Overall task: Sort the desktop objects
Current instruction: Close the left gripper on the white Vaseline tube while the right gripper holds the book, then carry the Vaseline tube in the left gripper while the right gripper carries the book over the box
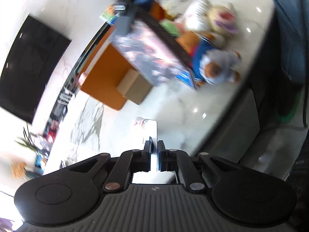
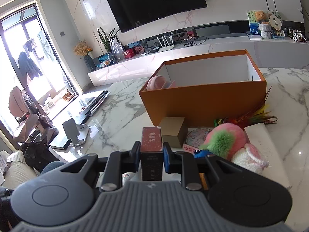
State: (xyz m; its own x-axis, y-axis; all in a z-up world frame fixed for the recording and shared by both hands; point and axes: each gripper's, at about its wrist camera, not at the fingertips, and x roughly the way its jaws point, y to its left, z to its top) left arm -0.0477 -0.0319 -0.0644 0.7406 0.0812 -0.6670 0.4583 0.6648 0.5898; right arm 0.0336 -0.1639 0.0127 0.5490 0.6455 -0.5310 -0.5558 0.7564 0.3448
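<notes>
Here the right gripper (image 2: 151, 150) is clamped on a small dark red box (image 2: 151, 139) with pale lettering on its top face; the blue-padded fingers (image 2: 166, 154) press both its long sides and the box stands up between them above the marble table (image 2: 119, 108). Just ahead of it sits a small tan cardboard box (image 2: 172, 134), close against the front wall of the big orange box (image 2: 204, 100), which is open at the top and white inside. A pink round thing (image 2: 156, 82) leans in the orange box's left end. To the right of the tan box lies a round patterned disc (image 2: 199, 136), then a pink and green fluffy toy (image 2: 224, 141), a white and pink knitted piece (image 2: 249, 159), and a bunch of coloured feathers (image 2: 256, 116) against the orange box. Further left on the table are a phone stand (image 2: 72, 133) and a keyboard (image 2: 96, 101).

The left gripper (image 1: 154, 150) is nearly closed, its fingers pinching a thin white card (image 1: 147, 133) edge-on above the table. That view is blurred and tilted: the orange box (image 1: 104, 71) shows with the tan box (image 1: 135, 87) beside it, a large flat printed box (image 1: 148, 52) across it, and a small teddy bear (image 1: 218, 69) in pale clothes lying beyond
</notes>
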